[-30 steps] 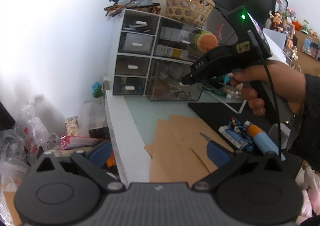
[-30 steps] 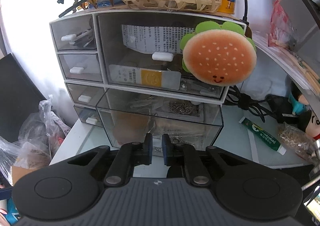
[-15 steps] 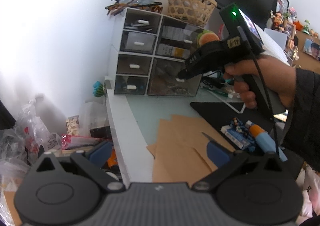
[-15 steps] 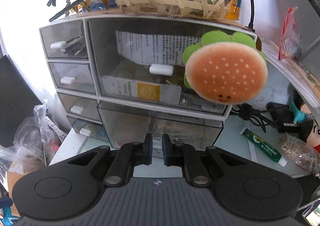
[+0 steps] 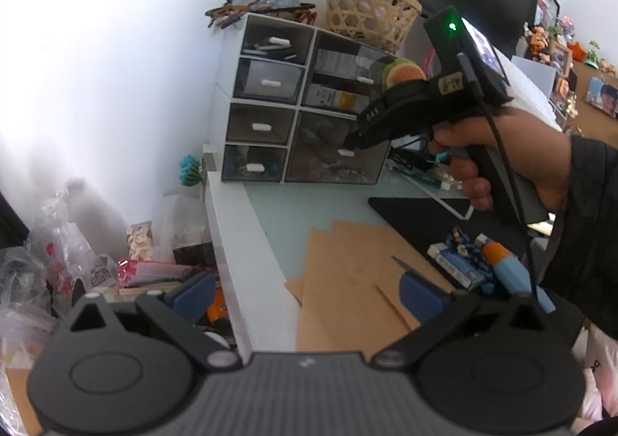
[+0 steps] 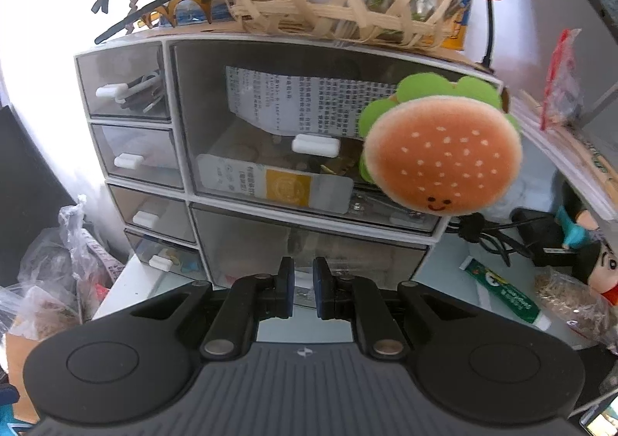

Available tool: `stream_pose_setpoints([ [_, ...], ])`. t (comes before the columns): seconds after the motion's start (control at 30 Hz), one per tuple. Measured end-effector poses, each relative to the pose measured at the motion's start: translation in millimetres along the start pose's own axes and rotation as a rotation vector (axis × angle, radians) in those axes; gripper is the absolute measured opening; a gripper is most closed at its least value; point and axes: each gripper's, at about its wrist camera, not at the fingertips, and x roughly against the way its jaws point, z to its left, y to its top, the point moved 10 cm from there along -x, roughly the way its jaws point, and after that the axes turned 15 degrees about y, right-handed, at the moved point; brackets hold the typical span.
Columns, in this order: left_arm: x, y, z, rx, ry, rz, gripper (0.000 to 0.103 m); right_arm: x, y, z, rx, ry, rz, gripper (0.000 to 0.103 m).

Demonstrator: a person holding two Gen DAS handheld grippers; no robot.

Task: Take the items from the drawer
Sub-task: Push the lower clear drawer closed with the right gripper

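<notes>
A white drawer unit (image 5: 270, 100) (image 6: 185, 200) with smoky clear fronts stands at the back of the desk. Its large lower right drawer (image 5: 328, 162) (image 6: 251, 243) sits nearly flush in the frame, with small clutter inside. A person's hand holds my right gripper (image 5: 347, 144) (image 6: 303, 293); it is shut, tips against that drawer's front just above its white handle (image 5: 345, 153). Nothing shows between the pads. My left gripper (image 5: 307, 297) hangs open over the desk's near left corner, well short of the unit and holding nothing.
A burger plush (image 6: 440, 158) hangs on the upper right drawer, and a woven basket (image 5: 370, 15) sits on top of the unit. Brown envelopes (image 5: 347, 281) and a black mat (image 5: 417, 216) lie on the desk. Plastic bags (image 5: 38, 273) crowd the floor to the left.
The lower right drawer, pulled out a second ago, has slid back into the unit with the shut right gripper following it in. The left gripper has stayed put.
</notes>
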Motion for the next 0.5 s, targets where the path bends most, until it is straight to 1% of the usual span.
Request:
stream_pose_setpoints([
  [0.27,3,1,-1,-0.003,-0.003,-0.008,0.103,14,-6,-2,-0.009,-0.004,0.0,0.012],
  [0.43,7,2,-4,-0.011,-0.003,-0.016,0.103,30,-10,-4,-0.007,-0.012,-0.005,0.015],
  [0.47,8,2,-4,-0.012,-0.004,-0.018,0.103,34,-10,-4,-0.002,-0.013,-0.008,0.016],
  [0.5,9,2,-6,-0.014,-0.005,-0.021,0.103,39,-10,-4,0.003,-0.014,-0.01,0.023],
])
